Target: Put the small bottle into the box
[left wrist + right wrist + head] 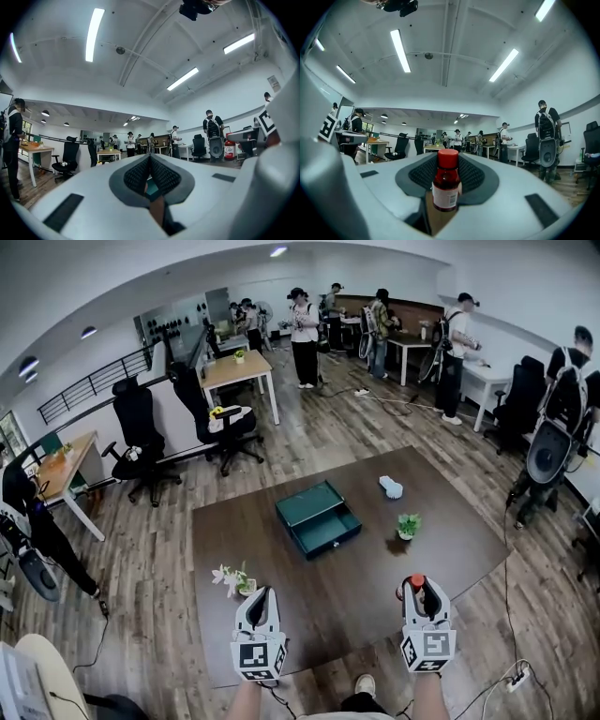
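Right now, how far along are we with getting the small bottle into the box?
Done: the small bottle is picked up and stands upright, clamped in the right claw. In hand: it is held over the near edge of the table, well short of the box. Left: carry it to the open green box mid-table, which looks empty, and release it inside. The left claw is closed on nothing.

The table [309, 606] looks matt dark wood; the small bottle [446, 185] glossy, perhaps glass.
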Motion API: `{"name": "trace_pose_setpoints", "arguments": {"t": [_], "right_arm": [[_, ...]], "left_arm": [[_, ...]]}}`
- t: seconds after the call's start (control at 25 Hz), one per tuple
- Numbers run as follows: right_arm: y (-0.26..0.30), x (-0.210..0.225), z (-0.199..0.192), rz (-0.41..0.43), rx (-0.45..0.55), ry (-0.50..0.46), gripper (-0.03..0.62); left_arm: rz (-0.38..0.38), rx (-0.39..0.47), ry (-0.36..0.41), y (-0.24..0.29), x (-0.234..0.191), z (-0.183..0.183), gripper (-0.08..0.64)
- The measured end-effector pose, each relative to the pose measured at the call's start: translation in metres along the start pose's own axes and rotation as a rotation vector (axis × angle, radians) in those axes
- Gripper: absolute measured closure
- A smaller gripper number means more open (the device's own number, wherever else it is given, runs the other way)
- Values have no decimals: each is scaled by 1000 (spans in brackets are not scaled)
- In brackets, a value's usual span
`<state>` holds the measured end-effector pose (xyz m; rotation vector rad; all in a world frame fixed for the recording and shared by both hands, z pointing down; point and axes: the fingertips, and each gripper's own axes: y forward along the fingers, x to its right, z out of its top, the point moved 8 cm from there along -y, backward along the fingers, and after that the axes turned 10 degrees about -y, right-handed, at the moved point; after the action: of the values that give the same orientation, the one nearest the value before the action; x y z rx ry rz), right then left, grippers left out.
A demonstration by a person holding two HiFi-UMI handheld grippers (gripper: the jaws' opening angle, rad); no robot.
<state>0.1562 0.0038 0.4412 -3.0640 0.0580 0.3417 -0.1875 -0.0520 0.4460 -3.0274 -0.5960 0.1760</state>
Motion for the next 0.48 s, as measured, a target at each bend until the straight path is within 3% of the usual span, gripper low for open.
{"name": "trace_pose_setpoints", "arguments": {"t": [0.48], "right_arm": [[41, 50, -24, 22, -15, 25, 459]], "left_arm": [[15, -25, 30, 53, 35, -8, 558]]}}
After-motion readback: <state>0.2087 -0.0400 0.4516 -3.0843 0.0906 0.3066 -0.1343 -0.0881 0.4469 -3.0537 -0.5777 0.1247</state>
